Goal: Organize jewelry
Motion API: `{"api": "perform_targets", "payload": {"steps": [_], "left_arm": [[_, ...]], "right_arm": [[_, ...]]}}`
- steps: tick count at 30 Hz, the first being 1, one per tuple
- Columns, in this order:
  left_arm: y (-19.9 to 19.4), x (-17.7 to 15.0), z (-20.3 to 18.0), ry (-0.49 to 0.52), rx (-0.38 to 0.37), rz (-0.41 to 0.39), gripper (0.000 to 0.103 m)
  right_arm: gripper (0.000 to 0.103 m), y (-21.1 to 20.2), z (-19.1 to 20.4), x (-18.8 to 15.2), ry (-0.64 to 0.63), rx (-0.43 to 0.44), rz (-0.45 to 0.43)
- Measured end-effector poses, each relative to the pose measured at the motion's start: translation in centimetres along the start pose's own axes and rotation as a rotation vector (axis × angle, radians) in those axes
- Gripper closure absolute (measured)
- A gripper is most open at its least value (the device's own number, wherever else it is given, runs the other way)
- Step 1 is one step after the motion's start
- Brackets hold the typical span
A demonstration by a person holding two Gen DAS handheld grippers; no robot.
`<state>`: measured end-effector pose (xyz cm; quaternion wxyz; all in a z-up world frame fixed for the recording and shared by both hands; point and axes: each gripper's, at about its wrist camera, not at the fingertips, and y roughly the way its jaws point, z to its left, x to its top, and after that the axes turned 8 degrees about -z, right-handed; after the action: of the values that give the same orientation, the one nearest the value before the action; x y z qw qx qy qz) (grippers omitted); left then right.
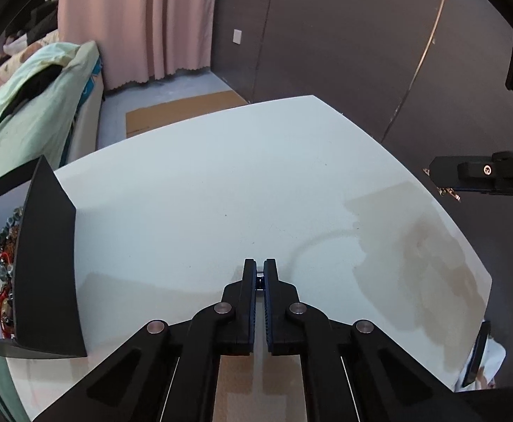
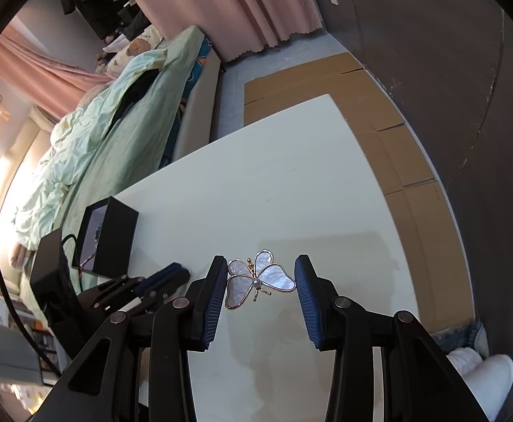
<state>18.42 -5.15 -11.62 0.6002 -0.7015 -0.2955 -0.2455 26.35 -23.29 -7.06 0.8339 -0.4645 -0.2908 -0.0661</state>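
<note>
Off to the left of the left gripper's (image 1: 260, 270) jaws sits the open black jewelry box (image 1: 47, 263) with beaded pieces piled inside, standing on the white counter (image 1: 221, 183). Those jaws are pressed nearly together, and there's a tiny glint between the tips, though I can't tell what it is. Over on the right gripper (image 2: 260, 274), the jaws are spread wide with the mother-of-pearl butterfly brooch with gold trim (image 2: 258, 278) right between them, one wing touching the left pad; whether it lies flat on the counter I can't tell. I'd close slow across the wings so it doesn't skid or twist, then carry it level toward the box.
</note>
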Motion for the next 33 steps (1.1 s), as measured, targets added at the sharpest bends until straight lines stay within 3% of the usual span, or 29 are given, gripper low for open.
{"api": "perform_targets", "payload": {"steps": [18, 33], "left_arm": [[-7.3, 2.2, 2.7, -0.089, 0.001, -0.145, 0.099], [-11.6, 3.5, 9.3, -0.223, 0.063, -0.211, 0.099]], "right_arm": [[0.062, -0.4, 4.2, -0.3, -0.021, 0.087, -0.047], [0.062, 0.1, 8.8, 0.1, -0.004, 0.220, -0.152]]}}
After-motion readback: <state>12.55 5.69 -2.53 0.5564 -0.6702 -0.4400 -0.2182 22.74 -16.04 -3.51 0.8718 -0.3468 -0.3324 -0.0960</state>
